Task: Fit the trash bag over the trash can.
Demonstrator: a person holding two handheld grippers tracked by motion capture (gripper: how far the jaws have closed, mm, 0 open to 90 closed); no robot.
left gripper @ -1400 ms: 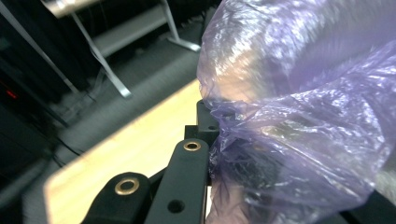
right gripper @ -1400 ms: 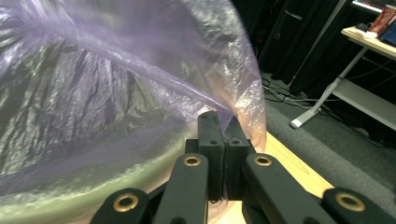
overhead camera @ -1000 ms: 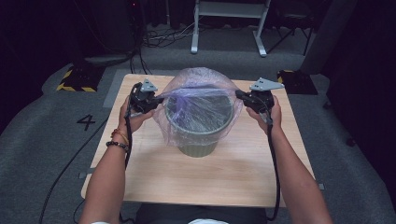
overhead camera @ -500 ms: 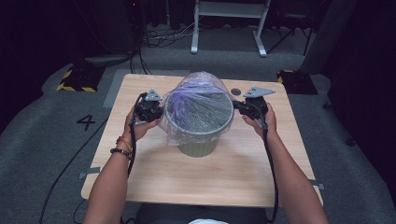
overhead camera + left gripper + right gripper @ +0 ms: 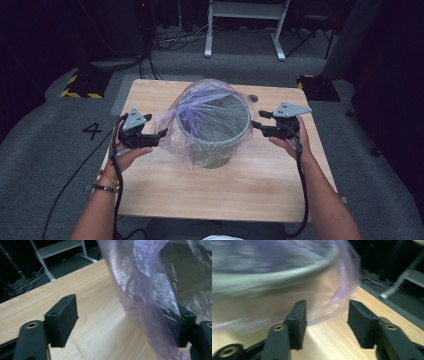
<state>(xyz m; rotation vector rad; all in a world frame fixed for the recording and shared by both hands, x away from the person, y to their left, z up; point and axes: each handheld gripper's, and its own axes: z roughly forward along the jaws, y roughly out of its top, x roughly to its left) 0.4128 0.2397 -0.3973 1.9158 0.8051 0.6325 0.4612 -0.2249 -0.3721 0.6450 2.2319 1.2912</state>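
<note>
A grey-green bin [image 5: 214, 134] is seen standing upright near the middle of the wooden table. It is lined with a thin, clear purple-tinted plastic bag [image 5: 172, 132], which is draped over the rim and hangs crumpled down the outside, bulging most toward nine o'clock and rising loosely at twelve o'clock.

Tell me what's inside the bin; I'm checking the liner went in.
A clear purplish plastic bag lines the grey bin and drapes outside its rim. The bin's bottom is hidden by crinkled plastic.

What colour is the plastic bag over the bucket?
The plastic bag is see-through with a pale purple tint, clearest in the left gripper view.
</note>
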